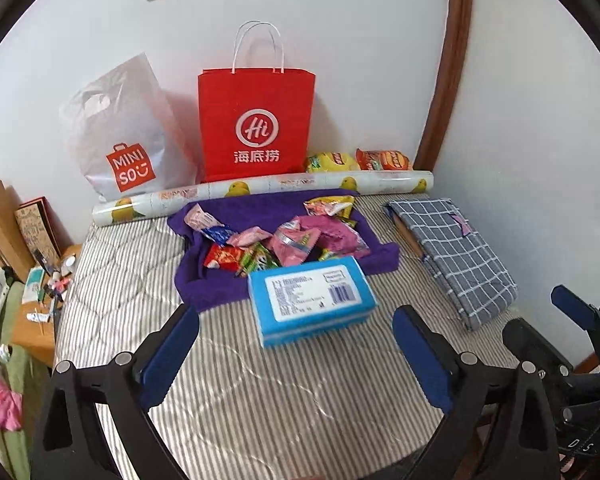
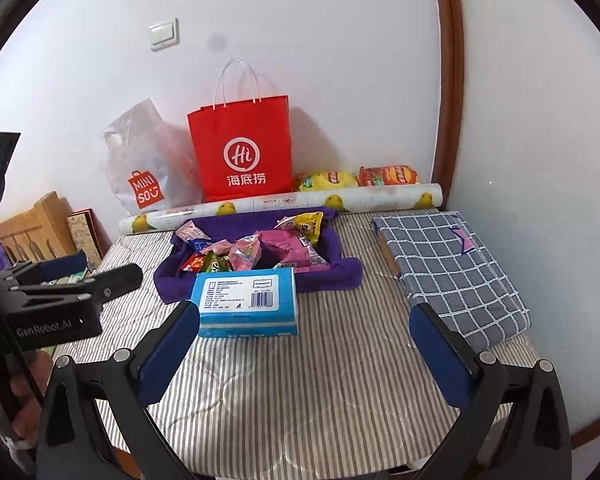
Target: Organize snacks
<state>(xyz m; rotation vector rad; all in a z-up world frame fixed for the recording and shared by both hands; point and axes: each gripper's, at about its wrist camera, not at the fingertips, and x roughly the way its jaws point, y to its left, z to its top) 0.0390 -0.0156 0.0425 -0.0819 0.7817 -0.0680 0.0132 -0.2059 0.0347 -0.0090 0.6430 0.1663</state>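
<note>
both two-finger grippers hang low over the near part of a grey-and-white striped quilted mattress (image 1: 260, 400). left gripper (image 1: 296, 344), black-framed with blue pads, has its jaws spread wide apart with nothing between them; right gripper (image 2: 304, 344) is built the same and its jaws are likewise wide apart and empty. each shows at the edge of the other's view, the right one at the far right of the left wrist view and the left one at the far left of the right wrist view.

just ahead of both grippers lies a blue rectangular tissue pack with a white printed label (image 1: 310, 294), flat on the mattress and touching the near edge of a purple towel (image 1: 208, 284). on that towel sits a loose pile of small snack packets in pink, red, green and yellow wrappers (image 1: 284, 240), heaped in the middle.

behind the towel a long roll of white paper printed with yellow ducks (image 1: 260, 192) lies across the mattress along the wall. behind the roll stand a red paper bag with white rope handles and a "hi" logo (image 1: 256, 124) and, to its left, a white plastic miniso bag (image 1: 120, 140). to the red bag's right lie a yellow snack bag (image 1: 332, 162) and an orange snack bag (image 1: 384, 160), side by side against the wall.

a folded grey checked cloth (image 1: 456, 256) lies to the right of the towel, apart from it.
</note>
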